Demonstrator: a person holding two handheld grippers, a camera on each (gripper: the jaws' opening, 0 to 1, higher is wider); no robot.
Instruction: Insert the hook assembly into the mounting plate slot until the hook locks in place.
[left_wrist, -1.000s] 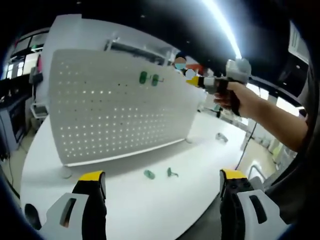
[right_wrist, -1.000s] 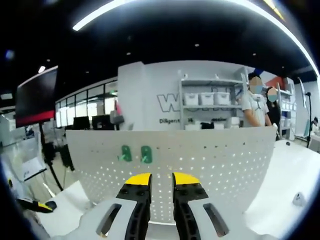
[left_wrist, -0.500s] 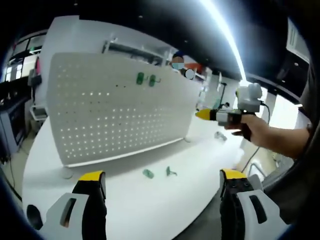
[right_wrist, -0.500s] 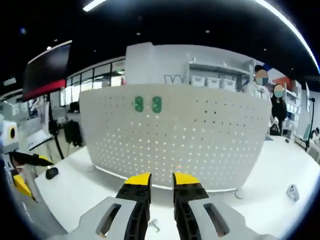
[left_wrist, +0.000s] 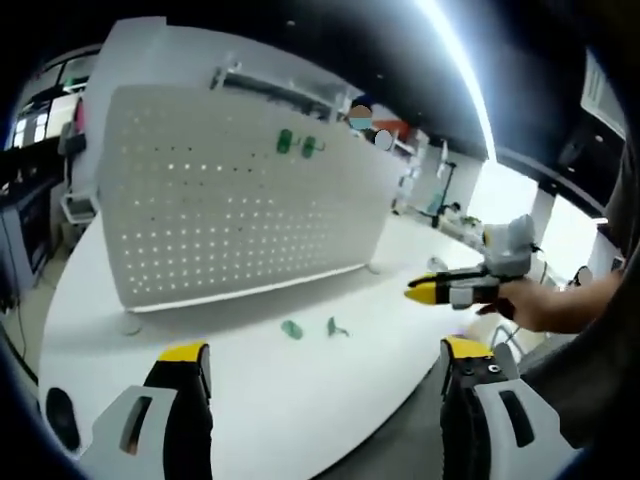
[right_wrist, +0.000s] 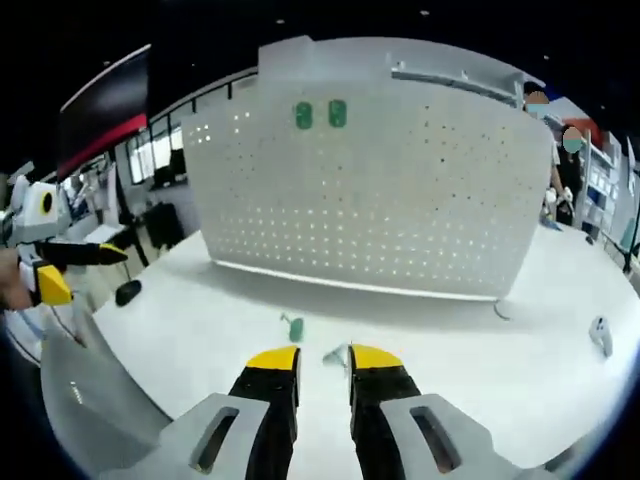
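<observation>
Hovering right tool (right_wrist: 324, 362) over hooks (right_wrist: 293, 327)

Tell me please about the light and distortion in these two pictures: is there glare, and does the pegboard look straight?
Left gripper view: a bright ceiling light strip glares, and the window area at right is washed out; the white pegboard bulges from the fisheye. Right gripper view: no strong glare, the pegboard curves too, light shines through its holes, and it casts a soft shadow on the white table.
</observation>
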